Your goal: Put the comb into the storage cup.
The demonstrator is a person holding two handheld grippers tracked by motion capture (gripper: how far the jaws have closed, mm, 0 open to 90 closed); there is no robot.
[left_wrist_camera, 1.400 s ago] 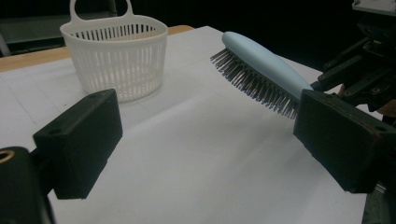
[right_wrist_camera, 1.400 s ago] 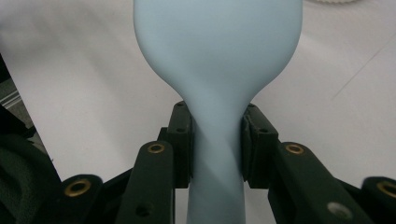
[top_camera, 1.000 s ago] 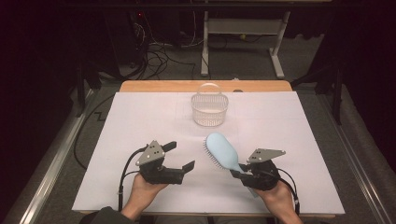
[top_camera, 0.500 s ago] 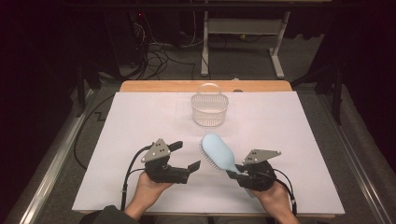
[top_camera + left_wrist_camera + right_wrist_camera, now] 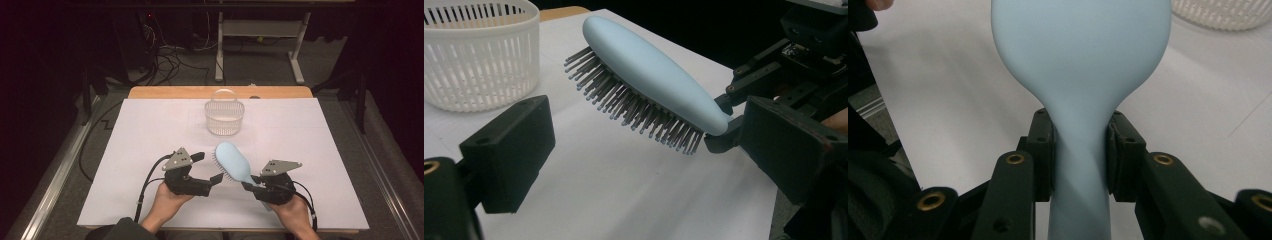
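Observation:
A pale blue hairbrush (image 5: 233, 162) hangs above the white table cover, bristles facing down and left. My right gripper (image 5: 251, 185) is shut on its handle (image 5: 1079, 165), the head pointing away toward the basket. In the left gripper view the hairbrush (image 5: 644, 65) slants across the upper middle, its dark bristles clear of the cover. My left gripper (image 5: 207, 167) is open just left of the brush head with nothing between its jaws. A white slatted basket (image 5: 224, 117) with a hoop handle stands further back at the table's centre.
A white cover (image 5: 130, 150) spreads over the wooden table (image 5: 170, 92). Dark floor with cables and a metal desk frame (image 5: 260, 30) lie beyond the far edge. A rail (image 5: 55, 175) runs along the table's left side.
Both grippers have drifted slightly left and nearer each other. The brush, still held by the right gripper, has moved left with it, closer to the left gripper's open jaws.

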